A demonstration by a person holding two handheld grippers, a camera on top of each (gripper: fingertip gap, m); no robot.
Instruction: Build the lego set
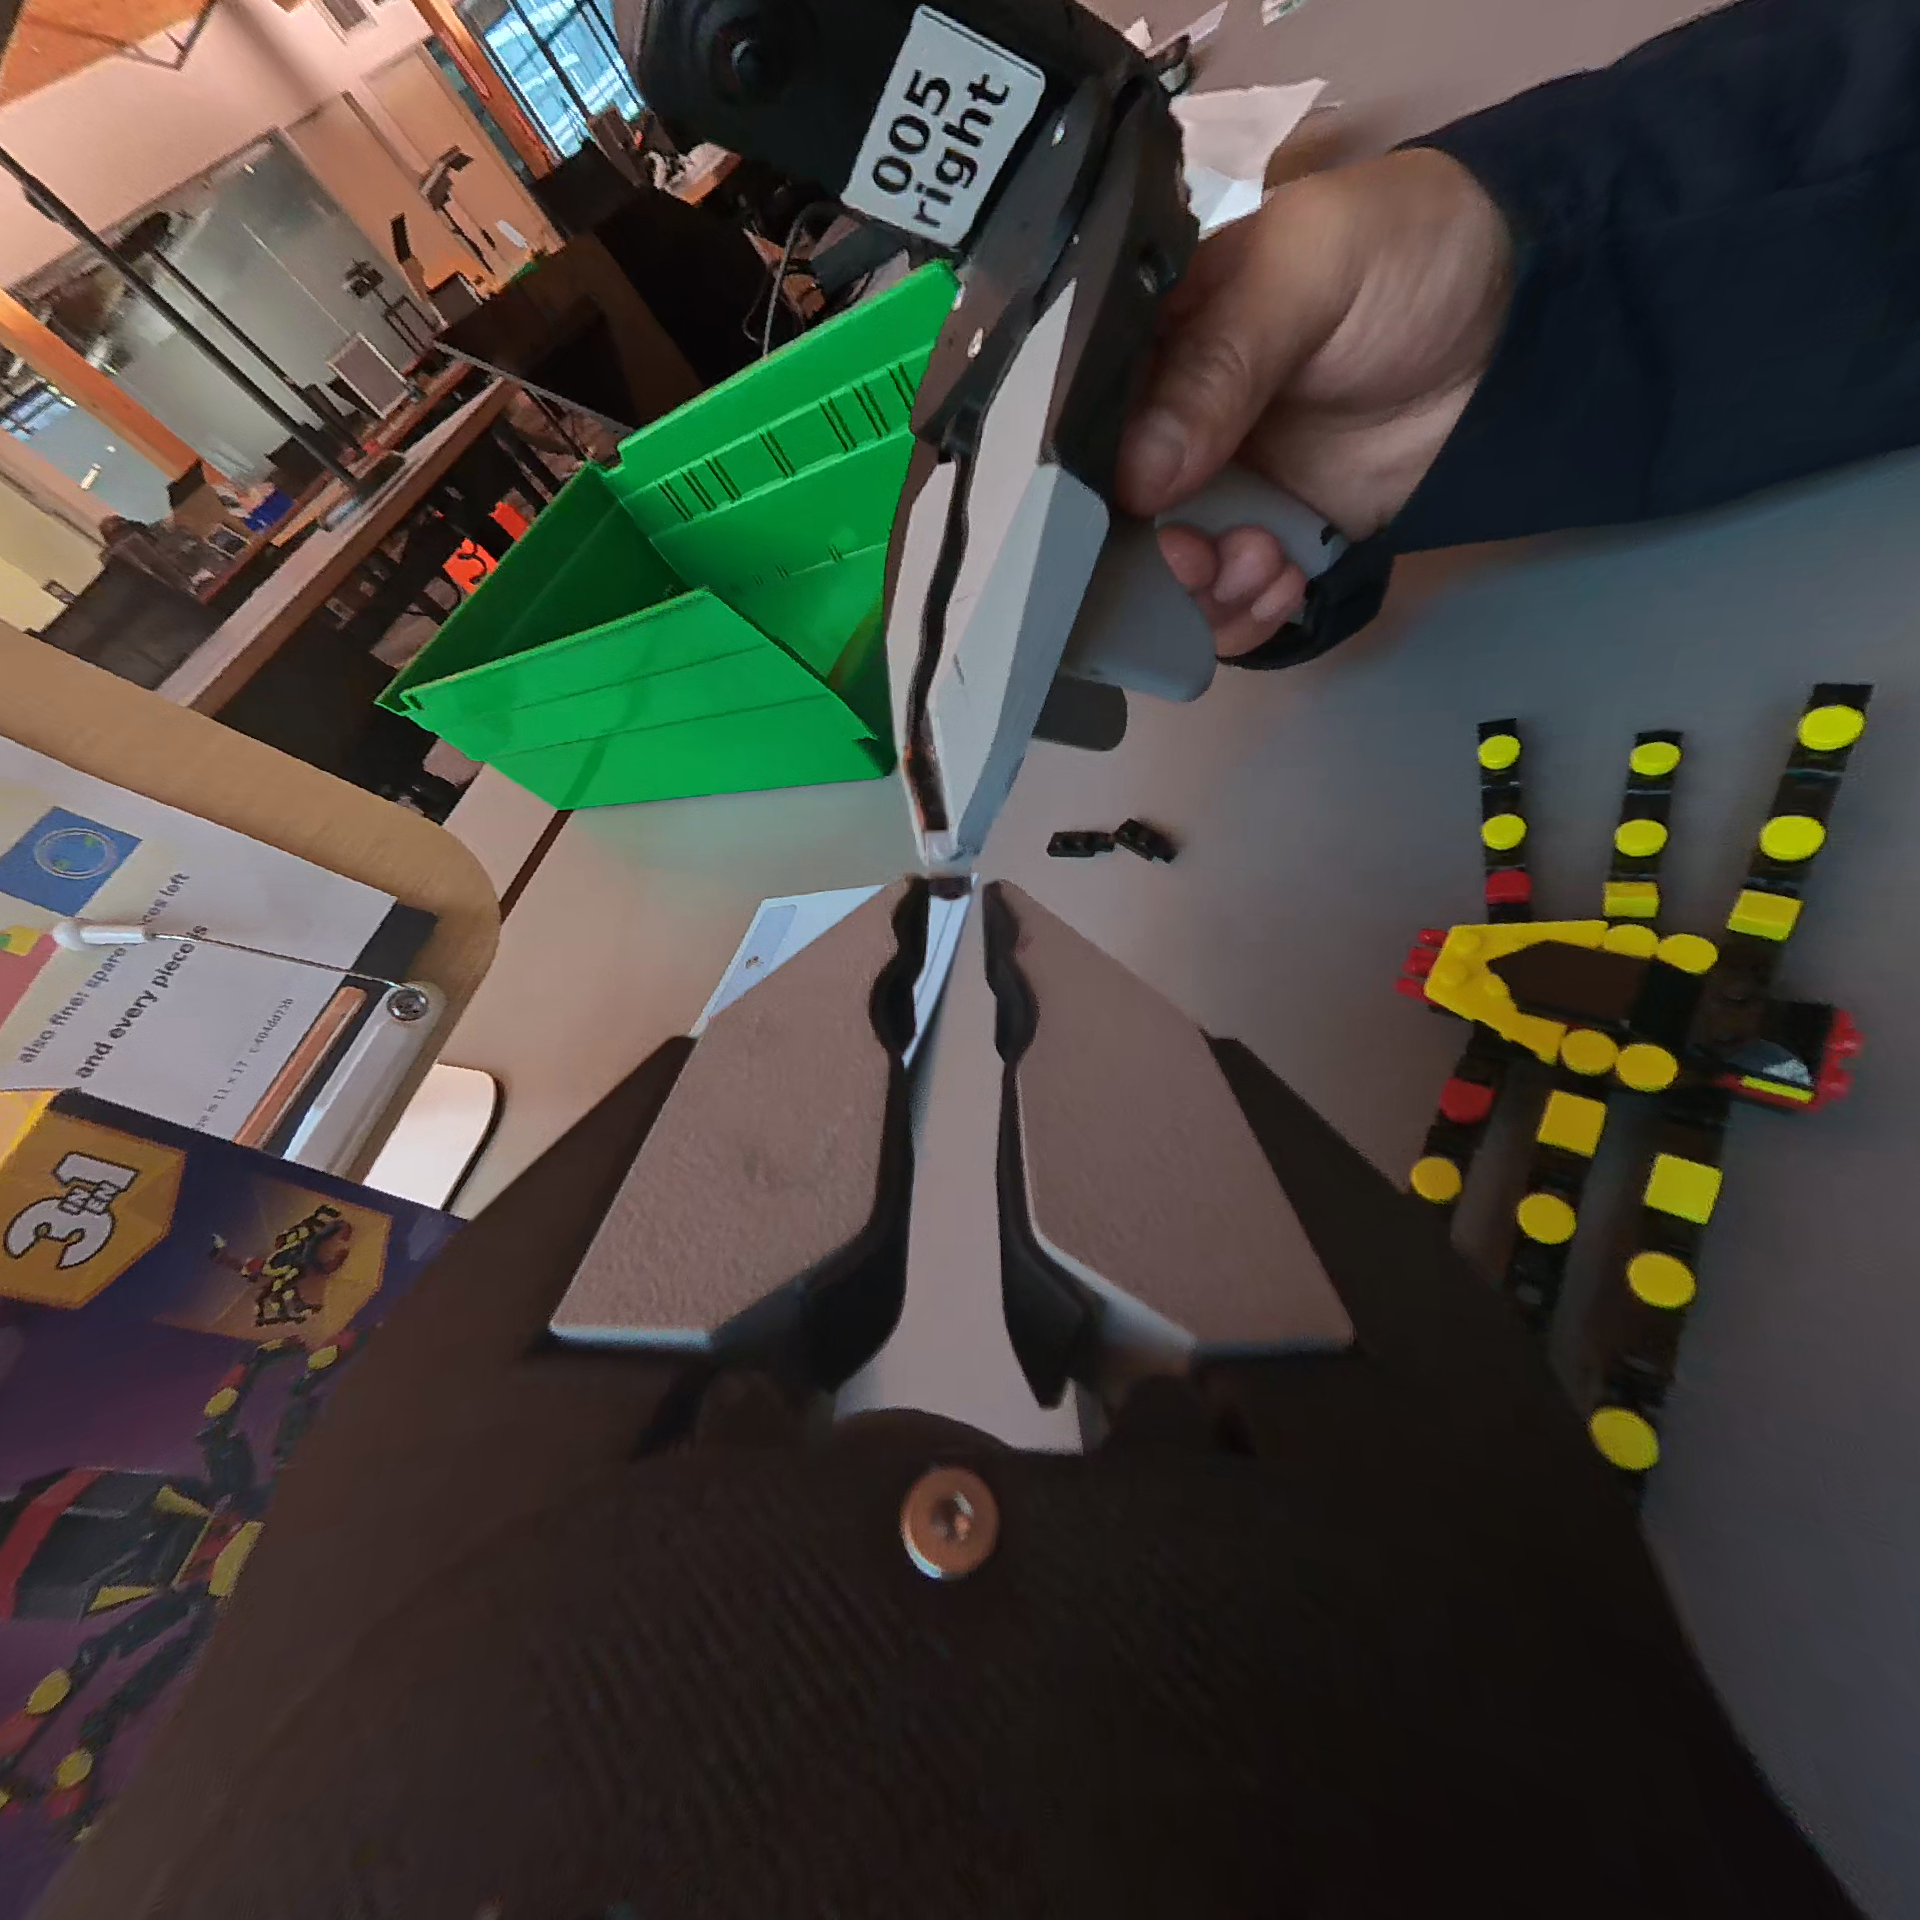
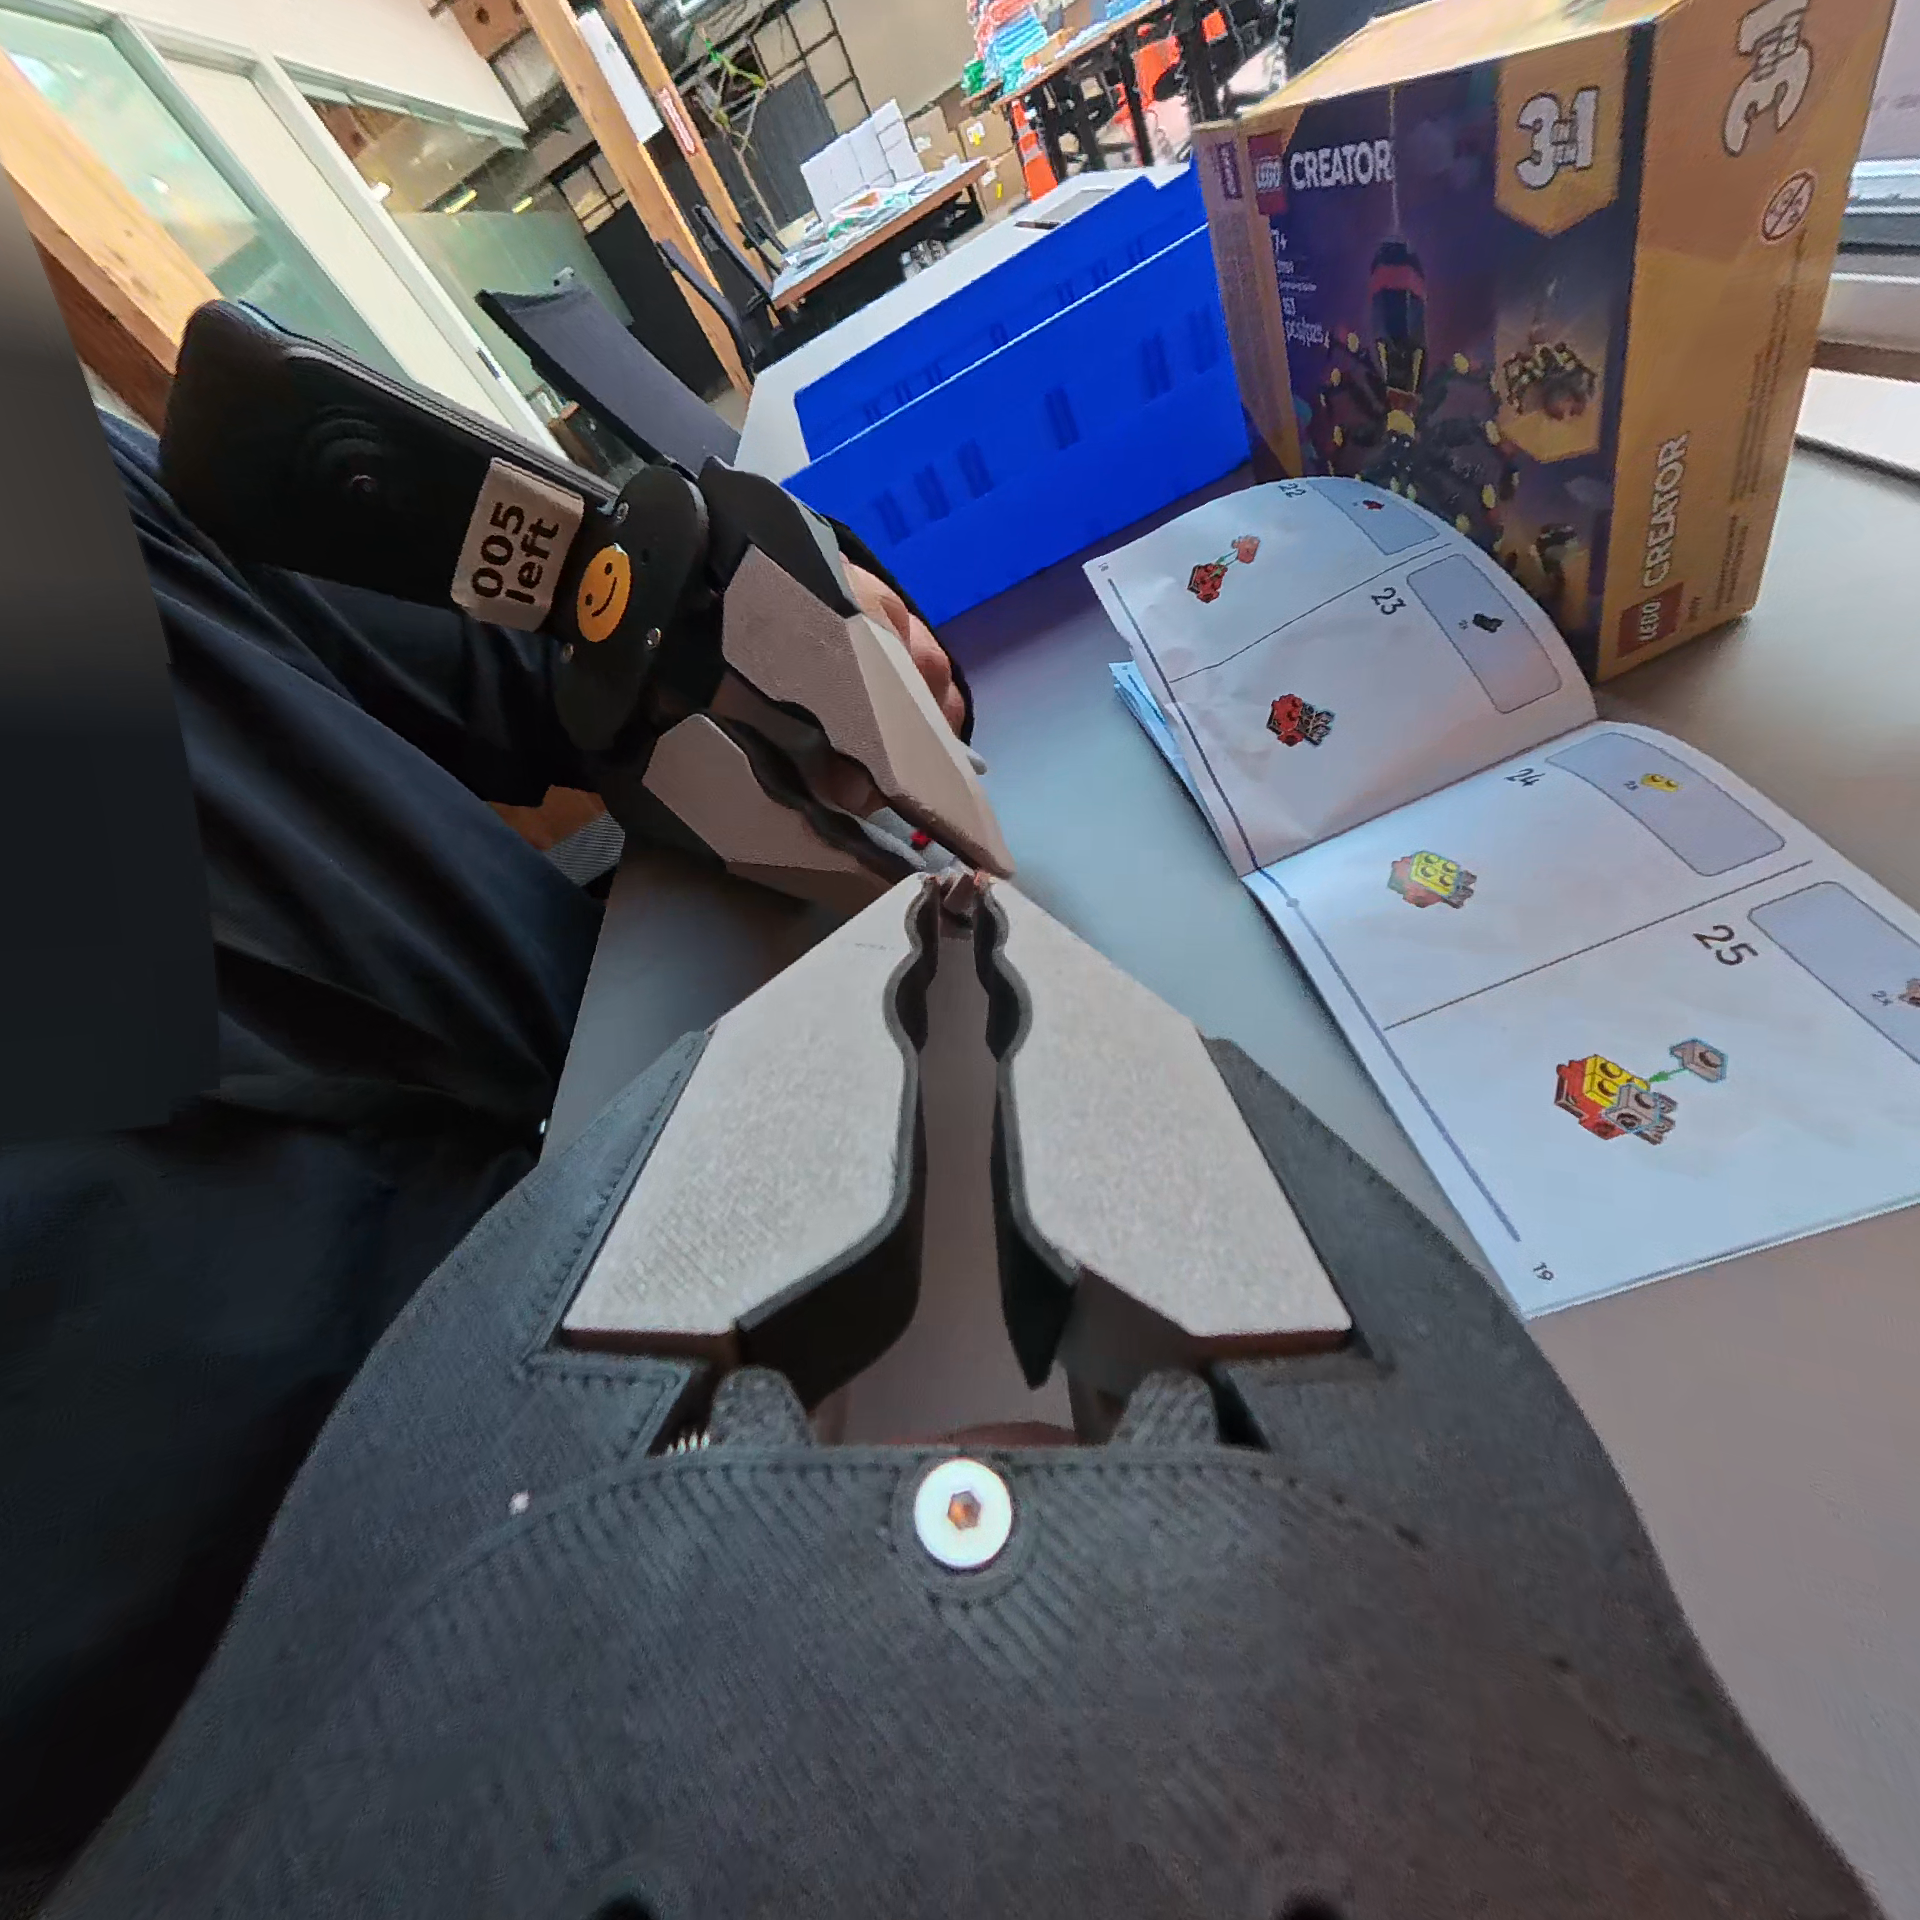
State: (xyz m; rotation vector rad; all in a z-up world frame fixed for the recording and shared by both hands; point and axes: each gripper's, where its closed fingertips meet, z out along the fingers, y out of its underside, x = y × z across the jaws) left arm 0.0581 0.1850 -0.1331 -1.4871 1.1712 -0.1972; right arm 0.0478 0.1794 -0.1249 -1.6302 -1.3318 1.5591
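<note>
Left wrist view: the left tongs (image 1: pixel 943 885) are seen nearly pressed together, pinching a tiny dark piece (image 1: pixel 948 886) at their tips, near the middle of the frame. The right tongs (image 1: pixel 935 840) come down from 12 o'clock, tip to tip with them, and also appear drawn close on something small and pale; what exactly is pinched cannot be told, as it is too small. A hand (image 1: pixel 1320 384) grips the handle of the right tongs.

At 3 o'clock a flat black model (image 1: pixel 1621 1029) lies on the worktop (image 1: pixel 1299 810), with long legs, yellow round and square tiles and red ends. It looks largely assembled, so a good part of the build is judged done. Two small loose black pieces (image 1: pixel 1112 840) lie just beside the tips, toward 2 o'clock, not yet used. A green bin (image 1: pixel 665 623) stands at 11 o'clock, and the set's box (image 1: pixel 156 1403) at 8 o'clock.

In the right wrist view the instruction booklet (image 2: pixel 1507 883) lies open at 3 o'clock, showing a small red and yellow sub-assembly that is not matched by anything clearly seen on the worktop. The box (image 2: pixel 1538 312) stands at 1 o'clock and a blue bin (image 2: pixel 1018 416) at 12 o'clock. The current step is judged to be the joining of two very small parts between the tips, with further steps left.
</note>
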